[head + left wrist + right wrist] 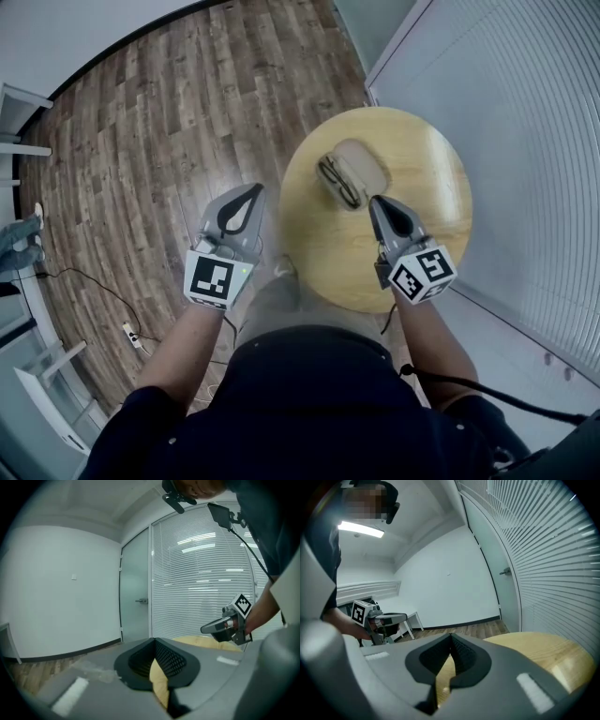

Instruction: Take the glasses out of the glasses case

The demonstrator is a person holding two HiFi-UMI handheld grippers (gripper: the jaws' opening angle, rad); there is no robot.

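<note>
Both hand-held grippers are empty, and nothing has been grasped yet. My left hand-held gripper (255,190) has its jaws pressed together at the tips with nothing between them; its own view shows only a sliver of yellow wood through the slot behind the pads. My right hand-held gripper (373,200) is the same, jaws together, with bare wood showing behind them.

The glasses case (358,165) sits on the round wooden worktop (427,155), a bit toward 10 o'clock from its centre. It looks open. The glasses (337,182) lie in it as a dark frame along the case's 8 o'clock side, so they can be reached from above.

The right hand-held gripper hangs over the worktop pointing at 12 o'clock. The case is just beside its tips at about 11 o'clock, apart and not touching. My guess is that this one takes the glasses, since it is the nearer one.

The left hand-held gripper is off the worktop at its 9 o'clock edge, over the wood floor (150,131). The case is at roughly 3 o'clock from its tips, well apart. It is probably parked there to come in and steady the case.

Neither gripper view shows the case or the glasses. Each shows the other hand-held gripper off to the side.

The jaws have to spread before any pick. The frame is thin and lies low in the case, so a pinch could easily slip.
</note>
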